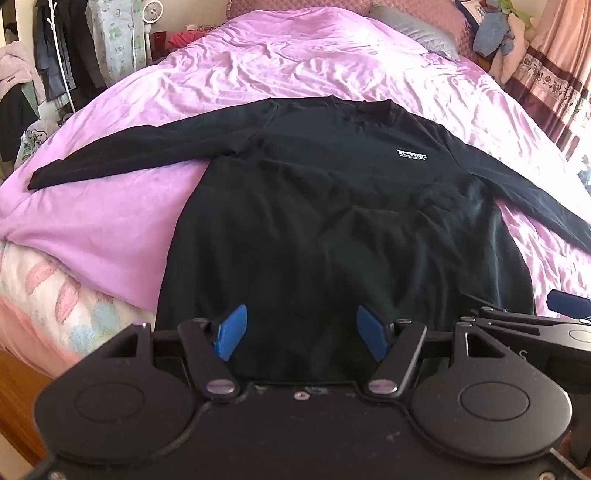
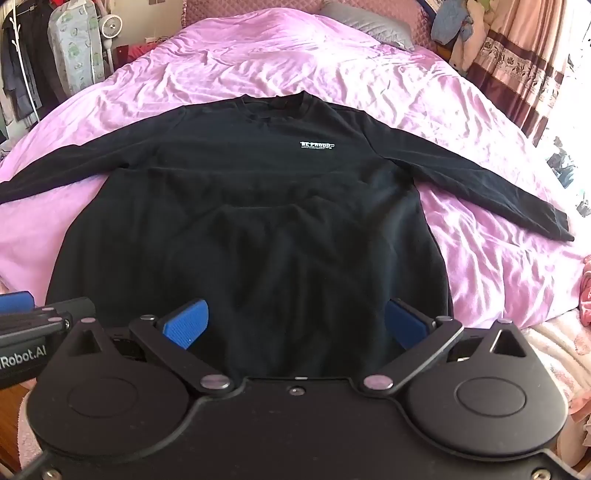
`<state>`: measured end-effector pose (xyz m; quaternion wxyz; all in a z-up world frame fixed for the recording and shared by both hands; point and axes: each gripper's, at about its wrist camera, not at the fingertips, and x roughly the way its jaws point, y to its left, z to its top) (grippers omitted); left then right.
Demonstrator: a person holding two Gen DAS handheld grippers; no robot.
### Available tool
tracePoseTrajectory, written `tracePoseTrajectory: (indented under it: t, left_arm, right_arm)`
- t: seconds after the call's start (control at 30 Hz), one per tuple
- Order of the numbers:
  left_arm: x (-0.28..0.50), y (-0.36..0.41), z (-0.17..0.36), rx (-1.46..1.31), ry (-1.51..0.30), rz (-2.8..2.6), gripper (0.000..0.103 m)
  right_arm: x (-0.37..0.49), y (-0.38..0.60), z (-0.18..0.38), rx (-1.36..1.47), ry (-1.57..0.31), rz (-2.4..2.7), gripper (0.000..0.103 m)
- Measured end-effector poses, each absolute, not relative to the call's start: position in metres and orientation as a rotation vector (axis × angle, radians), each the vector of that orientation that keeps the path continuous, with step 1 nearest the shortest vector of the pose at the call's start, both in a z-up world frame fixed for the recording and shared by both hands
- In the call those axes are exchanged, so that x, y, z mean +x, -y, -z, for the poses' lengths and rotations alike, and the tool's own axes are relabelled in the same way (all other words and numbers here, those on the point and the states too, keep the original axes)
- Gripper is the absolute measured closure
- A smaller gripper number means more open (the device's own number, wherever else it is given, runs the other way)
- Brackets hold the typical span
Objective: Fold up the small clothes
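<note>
Your left gripper (image 1: pixel 301 330) and right gripper (image 2: pixel 295 325) hover, fingers wide, over the soft, light black long-sleeved cotton sweatshirt (image 1: pixel 332 221) on the bed (image 1: pixel 295 66); pinch its hem corners.

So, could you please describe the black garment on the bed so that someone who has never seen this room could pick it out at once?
Start from the bed's pink-purple quilt. Spread flat across its near half lies the black long-sleeved top, collar toward the grey pillow, both sleeves stretched out sideways. It is the only dark item on the quilt and carries a small white logo on the chest.
</note>
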<state>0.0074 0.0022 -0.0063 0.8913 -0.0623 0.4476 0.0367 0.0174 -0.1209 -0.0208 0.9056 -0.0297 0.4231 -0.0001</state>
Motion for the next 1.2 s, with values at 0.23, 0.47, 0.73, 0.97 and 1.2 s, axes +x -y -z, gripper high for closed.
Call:
tracePoseTrajectory:
  t: [0.23, 0.47, 0.73, 0.97, 1.2]
  left_arm:
    - [0.0085, -0.0036, 0.0075, -0.13, -0.932, -0.069, 0.033]
    - [0.0084, -0.0041, 0.0075, -0.131, -0.935, -0.063, 0.033]
    - [0.0076, -0.0041, 0.0082, -0.135, -0.937, -0.057, 0.033]
    - [0.0087, -0.0054, 0.0083, -0.14, -0.941, -0.058, 0.033]
    - [0.0089, -0.0048, 0.0085, -0.138, -0.943, -0.058, 0.033]
  right_arm:
    - [0.0164, 0.1212, 0.0213, -0.062, -0.868, 0.003, 0.0]
    - [0.0157, 0.1214, 0.0213, -0.062, -0.868, 0.005, 0.0]
    - [0.0151, 0.1212, 0.0207, -0.058, -0.872, 0.006, 0.0]
    - [0.0162, 0.1217, 0.021, -0.054, -0.875, 0.005, 0.0]
    - [0.0161, 0.1214, 0.0215, -0.055, -0.875, 0.005, 0.0]
